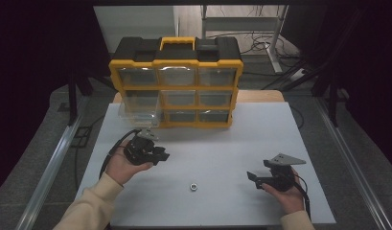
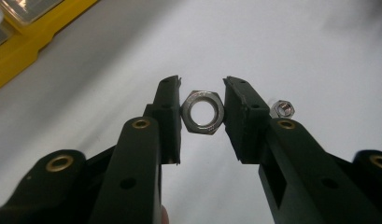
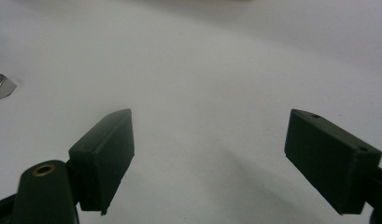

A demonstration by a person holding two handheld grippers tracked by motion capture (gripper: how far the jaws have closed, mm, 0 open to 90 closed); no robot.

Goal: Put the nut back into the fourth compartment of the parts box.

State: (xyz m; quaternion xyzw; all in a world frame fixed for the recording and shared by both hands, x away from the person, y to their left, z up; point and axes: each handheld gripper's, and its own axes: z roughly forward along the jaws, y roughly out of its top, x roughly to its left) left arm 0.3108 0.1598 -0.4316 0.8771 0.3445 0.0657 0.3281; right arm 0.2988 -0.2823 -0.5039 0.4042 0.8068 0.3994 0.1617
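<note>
My left gripper is shut on a steel hex nut, pinched flat side to flat side between its black pads, above the white table. From the high view this gripper hangs at the left of the table, in front of the organizer. A second, smaller hex nut lies loose on the table, between the two hands. My right gripper rests low at the right with its jaws wide apart and nothing between them. The loose nut sits far to its left.
A yellow and black organizer with clear drawers stands at the back of the white table. One clear drawer in its left column is pulled out. Metal rails run along both sides of the table.
</note>
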